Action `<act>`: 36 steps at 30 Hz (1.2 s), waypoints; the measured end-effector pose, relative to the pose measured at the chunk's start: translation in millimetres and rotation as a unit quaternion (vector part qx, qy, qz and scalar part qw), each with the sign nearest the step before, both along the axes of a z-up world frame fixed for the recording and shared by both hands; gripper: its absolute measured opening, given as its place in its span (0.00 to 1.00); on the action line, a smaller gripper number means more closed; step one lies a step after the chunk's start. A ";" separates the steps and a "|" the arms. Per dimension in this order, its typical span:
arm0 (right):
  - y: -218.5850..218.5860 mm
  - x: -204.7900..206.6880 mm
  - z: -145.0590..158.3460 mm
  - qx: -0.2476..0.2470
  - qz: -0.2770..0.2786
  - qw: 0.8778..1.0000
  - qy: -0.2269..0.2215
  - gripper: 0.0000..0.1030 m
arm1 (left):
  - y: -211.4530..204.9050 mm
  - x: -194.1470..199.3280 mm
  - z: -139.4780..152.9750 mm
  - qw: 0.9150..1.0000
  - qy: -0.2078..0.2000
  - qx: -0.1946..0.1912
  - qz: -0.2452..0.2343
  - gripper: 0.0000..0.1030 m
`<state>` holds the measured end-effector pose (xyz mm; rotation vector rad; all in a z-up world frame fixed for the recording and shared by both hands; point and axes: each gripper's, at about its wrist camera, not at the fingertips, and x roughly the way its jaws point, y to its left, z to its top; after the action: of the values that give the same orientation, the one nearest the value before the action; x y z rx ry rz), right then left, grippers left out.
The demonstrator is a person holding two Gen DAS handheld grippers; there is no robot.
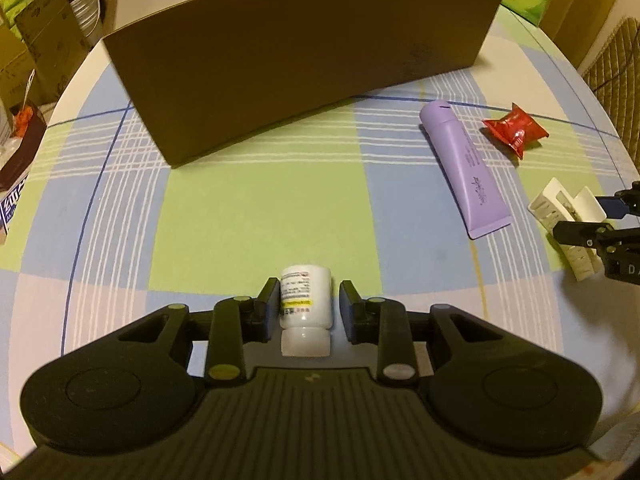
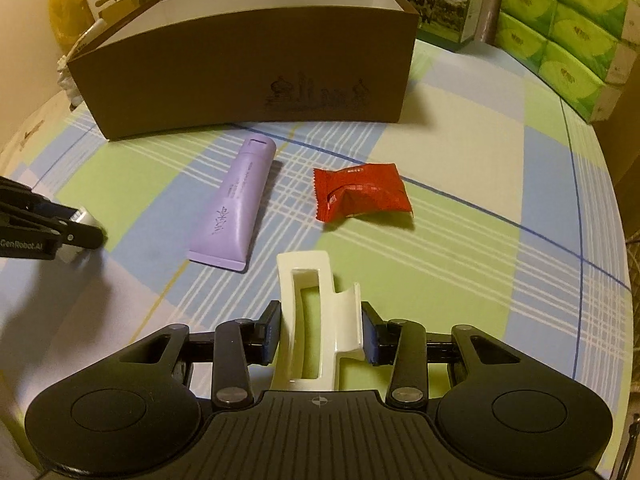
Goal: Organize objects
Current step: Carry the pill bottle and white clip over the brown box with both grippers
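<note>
— While the left gripper (image 1: 309, 306) is closed on the white pill bottle (image 1: 306, 300) low over the tablecloth (image 1: 260, 208), what has the right gripper (image 2: 320, 334) got?

— A cream hair claw (image 2: 308, 312), pinched between its pads.

— Does only the right view show anything?

— Yes: the brown box's (image 2: 248, 76) white inside, a skyline drawing on its wall, and "GenRobot.AI" on the other gripper. The purple tube (image 2: 232, 208) and red packet (image 2: 360, 196) lie near the box.
</note>
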<state>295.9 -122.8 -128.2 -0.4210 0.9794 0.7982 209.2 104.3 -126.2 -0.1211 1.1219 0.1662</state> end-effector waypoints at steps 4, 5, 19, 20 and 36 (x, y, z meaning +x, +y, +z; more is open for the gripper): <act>-3.4 0.0 0.7 0.007 -0.010 1.000 0.010 0.36 | -5.3 1.6 0.1 1.000 -0.003 -0.005 -0.007 0.22; -4.0 -0.4 0.8 0.008 -0.010 1.000 0.011 0.36 | -6.3 1.7 0.1 1.000 -0.003 -0.003 -0.008 0.22; -4.1 -2.8 10.1 0.019 -0.011 1.000 0.009 0.36 | -4.9 -4.9 1.9 1.000 -0.004 -0.014 -0.007 0.22; -3.7 -2.8 11.4 0.020 -0.011 1.000 0.008 0.36 | -4.5 -5.7 2.3 1.000 -0.005 -0.015 -0.007 0.22; 2.9 0.9 32.5 0.051 -0.005 0.999 0.006 0.36 | 1.7 -12.6 31.2 0.999 -0.039 -0.017 0.004 0.22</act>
<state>296.8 -119.9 -95.7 -0.3237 0.9461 0.8390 196.6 105.9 -95.0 -0.1606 1.0465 0.1482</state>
